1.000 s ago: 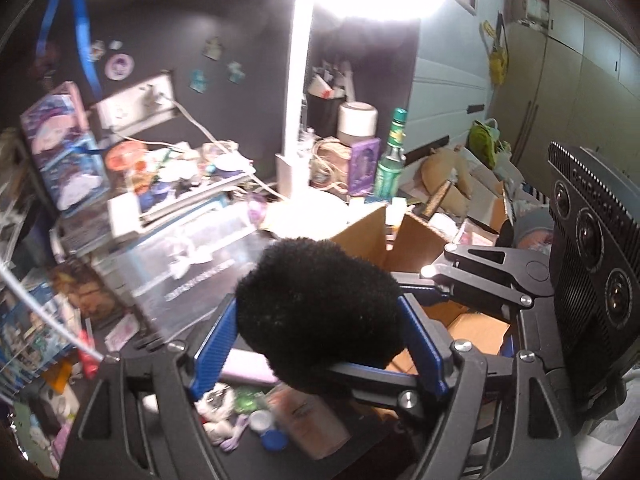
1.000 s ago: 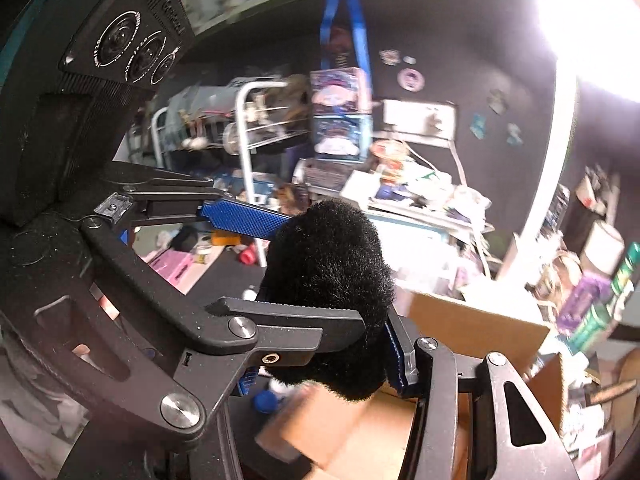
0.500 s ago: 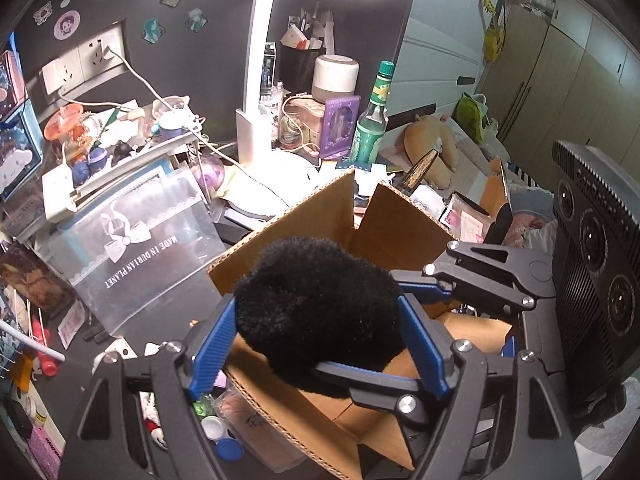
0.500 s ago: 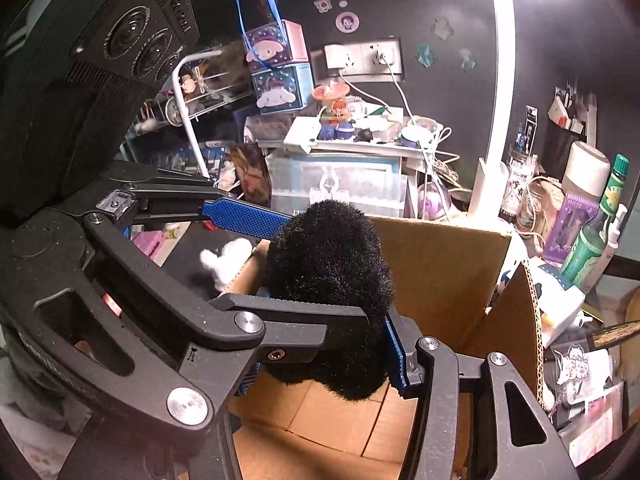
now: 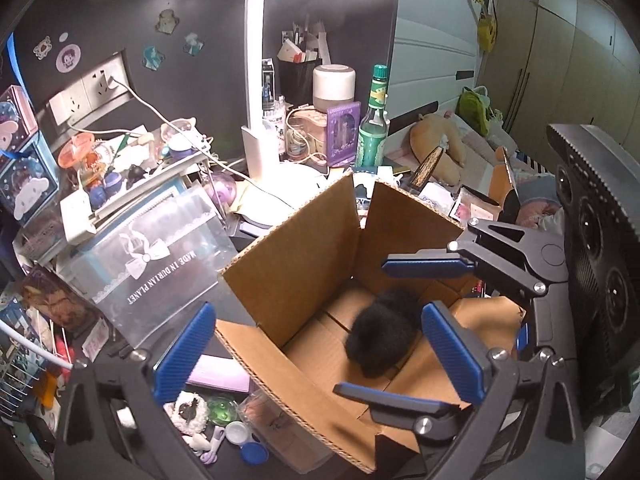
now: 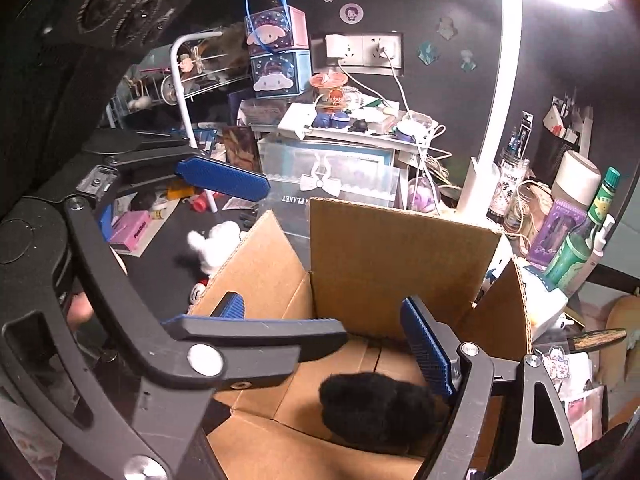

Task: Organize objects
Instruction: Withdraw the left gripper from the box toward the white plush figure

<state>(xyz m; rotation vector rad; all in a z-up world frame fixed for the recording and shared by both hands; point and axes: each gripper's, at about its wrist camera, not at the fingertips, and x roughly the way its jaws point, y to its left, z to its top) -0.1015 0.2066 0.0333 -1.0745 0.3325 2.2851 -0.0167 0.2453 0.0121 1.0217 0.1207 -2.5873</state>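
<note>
Both hand-held grippers (image 5: 320,354) (image 6: 328,340) now wide open, empty; black pompom (image 5: 382,336) dropped into cardboard box (image 5: 288,276)

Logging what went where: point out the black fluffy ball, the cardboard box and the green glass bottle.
black fluffy ball (image 5: 382,334), left wrist view, middle of the fur.
cardboard box (image 5: 294,258), left wrist view, inner face of its left wall.
green glass bottle (image 5: 373,138), left wrist view, labelled body.
</note>
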